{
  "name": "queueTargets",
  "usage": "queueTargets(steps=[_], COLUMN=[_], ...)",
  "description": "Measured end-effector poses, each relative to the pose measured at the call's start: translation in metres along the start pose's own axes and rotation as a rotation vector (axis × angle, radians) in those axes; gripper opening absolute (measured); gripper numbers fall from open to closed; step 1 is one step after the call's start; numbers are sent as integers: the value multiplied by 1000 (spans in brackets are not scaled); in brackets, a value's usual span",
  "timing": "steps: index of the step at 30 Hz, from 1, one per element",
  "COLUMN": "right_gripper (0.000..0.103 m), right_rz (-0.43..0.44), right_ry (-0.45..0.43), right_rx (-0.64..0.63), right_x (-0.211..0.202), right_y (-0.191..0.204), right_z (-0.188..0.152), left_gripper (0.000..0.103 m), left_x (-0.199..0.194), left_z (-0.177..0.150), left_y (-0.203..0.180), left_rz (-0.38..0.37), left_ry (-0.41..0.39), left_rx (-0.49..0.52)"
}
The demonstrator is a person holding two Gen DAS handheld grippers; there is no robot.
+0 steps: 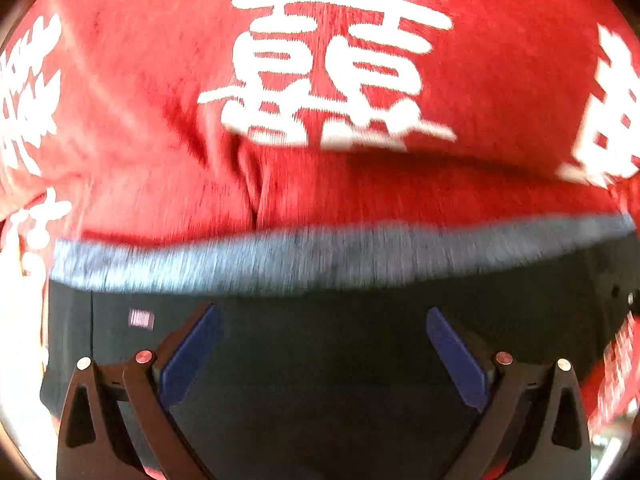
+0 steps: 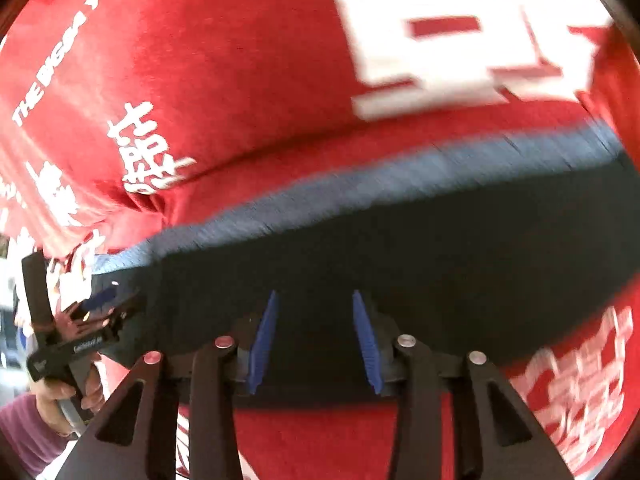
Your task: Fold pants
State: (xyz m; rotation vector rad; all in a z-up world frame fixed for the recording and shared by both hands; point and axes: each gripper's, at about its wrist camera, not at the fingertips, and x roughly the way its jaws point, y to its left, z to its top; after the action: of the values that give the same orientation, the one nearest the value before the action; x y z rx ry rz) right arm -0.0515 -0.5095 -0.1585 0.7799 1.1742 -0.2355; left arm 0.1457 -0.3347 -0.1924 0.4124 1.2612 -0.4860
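On my left, the left tongs (image 1: 324, 354) hang spread wide over the dark pants (image 1: 320, 360) with nothing between the blue pads (image 1: 192, 354), so I read them as free of the cloth and not gripping. The pants lie flat across a red cloth with white lettering (image 1: 160, 120) that covers the counter, and a grey band (image 1: 320, 256), probably the waistband or a folded edge, runs along their far side. In the right view I can see a hand (image 2: 86, 390) holding the left tongs at the pants' left end. The right tongs (image 2: 316, 340) stand narrower but clearly parted, pads (image 2: 262, 344) apart over the near edge of the pants, pinching nothing that I can see. I judge that a fold has been laid down and both tongs are free for the next grab.
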Motion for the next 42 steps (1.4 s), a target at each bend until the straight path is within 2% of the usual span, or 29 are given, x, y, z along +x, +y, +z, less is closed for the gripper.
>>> queueTargets(steps=[2,4,7,9,11,17,19,20,24,29,33,42], right_gripper=[43,43,42,40,40,44,56,58,58,59,59,59], right_rz=[3,3,-31,-25,-64,-53,-70,-74,-81,-102,-106,-76], right_ry=[17,38,62,40,27,36,31,30,40,87,113,121], right_rx=[-19,-30,-76,-97,-115,-42,-30,-15,72,157,198,281], right_x=[20,36,56,55,51,32,20,12,-14,-30,-42,-55], right_y=[8,9,4,-1,-8,-24,-30,-34,-52,-71,-81,-109], right_z=[17,26,30,31,32,34,27,22,-5,-43,-71,-105], left_gripper=[103,103,103,103,103,103,103,103,103,103,103,103], left_x=[17,37,48,48,45,23,13,9,-8,-34,-27,-35], left_z=[12,18,17,15,15,22,11,6,-18,-47,-50,-69], left_y=[-5,-5,-1,4,7,3,-6,-9,-26,-43,-69,-135], left_rz=[52,93,78,73,82,102,111,113,128,101,81,44], left_ry=[-6,22,16,20,24,64,92,105,143,173,200,231], left_rx=[-24,-47,-85,-88,-79,-77,-53,-40,1,4,41,122])
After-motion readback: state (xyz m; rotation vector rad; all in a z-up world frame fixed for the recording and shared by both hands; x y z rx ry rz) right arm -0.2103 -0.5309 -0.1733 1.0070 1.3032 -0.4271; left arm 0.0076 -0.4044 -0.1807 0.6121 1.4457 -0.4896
